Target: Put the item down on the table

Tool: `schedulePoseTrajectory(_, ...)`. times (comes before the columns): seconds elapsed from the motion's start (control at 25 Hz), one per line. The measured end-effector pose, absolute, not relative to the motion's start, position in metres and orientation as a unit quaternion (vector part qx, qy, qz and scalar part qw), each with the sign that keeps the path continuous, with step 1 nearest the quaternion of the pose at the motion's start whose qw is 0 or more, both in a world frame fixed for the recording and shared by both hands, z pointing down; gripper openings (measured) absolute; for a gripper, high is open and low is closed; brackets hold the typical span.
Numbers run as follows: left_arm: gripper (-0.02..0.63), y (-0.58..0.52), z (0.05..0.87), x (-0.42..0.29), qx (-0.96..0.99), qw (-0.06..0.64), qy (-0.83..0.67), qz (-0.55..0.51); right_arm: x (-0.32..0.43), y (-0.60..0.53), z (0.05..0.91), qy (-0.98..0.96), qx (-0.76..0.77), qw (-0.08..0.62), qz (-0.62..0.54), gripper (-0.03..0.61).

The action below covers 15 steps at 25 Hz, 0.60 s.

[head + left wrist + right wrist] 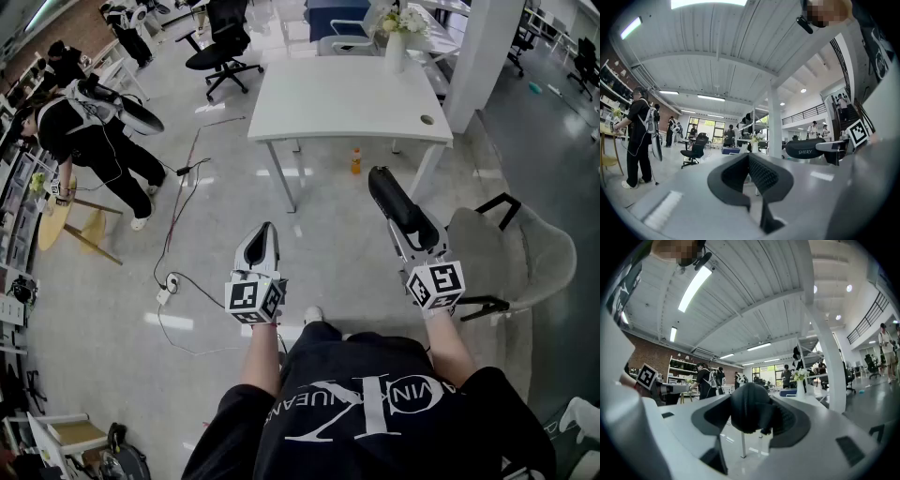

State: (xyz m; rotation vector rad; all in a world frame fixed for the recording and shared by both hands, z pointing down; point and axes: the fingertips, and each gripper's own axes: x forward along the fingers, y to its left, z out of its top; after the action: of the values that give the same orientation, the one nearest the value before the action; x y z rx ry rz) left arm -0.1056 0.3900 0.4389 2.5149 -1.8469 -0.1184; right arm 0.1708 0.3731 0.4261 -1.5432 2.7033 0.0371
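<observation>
Item point(401, 208), a dark rounded black thing, sits clamped betw the jaws of the right gripper point(753, 418), up in the air over the floor & well short of the white table point(347, 98). Left gripper point(749, 159) is pinched together on nothing. Looks like the task's barely begun: approach, lowering onto the tabletop & release all left to do

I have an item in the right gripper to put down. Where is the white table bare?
Almost the whole white table is bare, from the near edge to the left corners. The only crowding is the far right corner, where the vase of flowers stands; a cable hole sits by the near right corner.
</observation>
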Motion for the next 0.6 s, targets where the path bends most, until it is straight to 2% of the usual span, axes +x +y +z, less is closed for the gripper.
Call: schedulePoseTrajectory(0.6,0.011,0.376,0.451,-0.093,0.804,0.027,-0.593,-0.036,0.186,0.361,0.433,0.866,-0.499,0.015,0.004,0.258)
